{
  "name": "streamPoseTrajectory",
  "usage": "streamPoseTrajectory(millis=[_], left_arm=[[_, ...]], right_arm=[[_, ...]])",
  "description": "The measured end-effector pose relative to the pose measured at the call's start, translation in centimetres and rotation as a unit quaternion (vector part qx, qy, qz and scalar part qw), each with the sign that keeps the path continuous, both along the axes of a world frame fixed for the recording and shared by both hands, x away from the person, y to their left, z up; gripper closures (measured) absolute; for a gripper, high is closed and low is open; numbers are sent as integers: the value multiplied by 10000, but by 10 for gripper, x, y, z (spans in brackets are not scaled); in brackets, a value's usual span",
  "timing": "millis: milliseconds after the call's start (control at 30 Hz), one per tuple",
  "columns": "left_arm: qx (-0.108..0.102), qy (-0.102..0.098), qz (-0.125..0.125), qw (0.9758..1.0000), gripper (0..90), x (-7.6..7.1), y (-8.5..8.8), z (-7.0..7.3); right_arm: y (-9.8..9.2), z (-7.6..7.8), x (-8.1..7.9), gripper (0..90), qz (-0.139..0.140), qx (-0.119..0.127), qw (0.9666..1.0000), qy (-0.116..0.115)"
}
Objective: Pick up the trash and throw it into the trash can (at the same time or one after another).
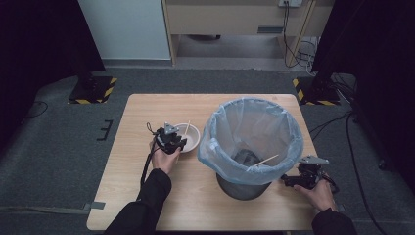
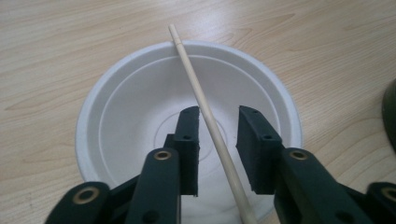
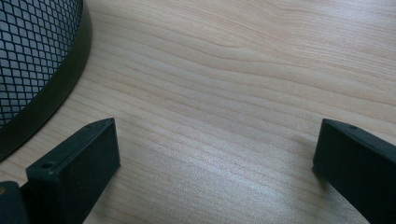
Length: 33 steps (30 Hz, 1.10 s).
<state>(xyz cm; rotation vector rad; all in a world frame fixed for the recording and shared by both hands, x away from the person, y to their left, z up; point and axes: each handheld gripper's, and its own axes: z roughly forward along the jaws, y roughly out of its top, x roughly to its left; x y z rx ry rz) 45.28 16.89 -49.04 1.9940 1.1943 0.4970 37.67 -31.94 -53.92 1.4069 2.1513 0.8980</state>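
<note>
A white bowl (image 1: 193, 138) sits on the wooden table (image 1: 127, 196), left of the bin. A wooden chopstick (image 1: 186, 128) lies slanted in it, one end over the far rim. My left gripper (image 1: 178, 145) reaches into the bowl from the near side. In the left gripper view the chopstick (image 2: 196, 84) runs between the narrowed jaws of the left gripper (image 2: 218, 114), close to the left pad and apart from the right one; the bowl (image 2: 116, 93) lies beneath. My right gripper (image 1: 288, 181) rests low by the bin's base, and the right gripper (image 3: 217, 126) stands wide open over bare wood.
A black mesh bin (image 1: 244, 188) lined with a pale blue bag (image 1: 252, 122) stands right of centre; another chopstick (image 1: 266, 159) leans inside it. Its mesh wall (image 3: 32, 46) is at the upper left of the right gripper view. Dark floor surrounds the table.
</note>
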Motion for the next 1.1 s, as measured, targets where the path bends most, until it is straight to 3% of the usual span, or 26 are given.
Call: streamPoseTrajectory(millis=[367,600,933,1100], left_arm=[[-100,119,95,9998,841,0,4,-3],[-149,146,113,9997,853,-2,9,-2],[-409,-134,65,9991,853,-9,14,21],[-620,-361,-20,9974,853,-15,17,38]], right_arm=[[0,0,0,7,0,0,10000,0],[0,0,0,7,0,0,10000,0],[0,0,0,7,0,0,10000,1],[0,0,0,7,0,0,10000,-1]])
